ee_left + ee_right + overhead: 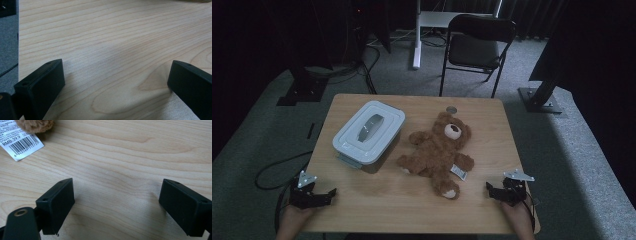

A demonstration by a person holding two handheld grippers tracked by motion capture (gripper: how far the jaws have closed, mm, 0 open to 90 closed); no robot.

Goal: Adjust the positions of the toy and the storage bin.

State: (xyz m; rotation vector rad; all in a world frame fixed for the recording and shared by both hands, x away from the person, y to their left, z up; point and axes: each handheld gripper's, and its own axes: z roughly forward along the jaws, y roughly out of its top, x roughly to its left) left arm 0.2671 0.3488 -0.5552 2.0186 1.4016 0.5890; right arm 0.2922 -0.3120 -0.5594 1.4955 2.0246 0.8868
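Claws: left claw [323, 194] and right claw [495, 191] spread, empty | teddy bear [439, 150] and lidded box [368, 131] untouched on surface [412, 205] | progress: nothing begun

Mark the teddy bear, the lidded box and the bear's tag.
teddy bear [438, 150], high view, belly.
lidded box [369, 131], high view, lid top.
tag [20, 143], right gripper view, barcode.

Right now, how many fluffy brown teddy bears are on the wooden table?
1. The fluffy brown teddy bear lies on its back in the middle of the wooden table, just right of the white lidded plastic box. The box is shut, so anything inside is hidden.
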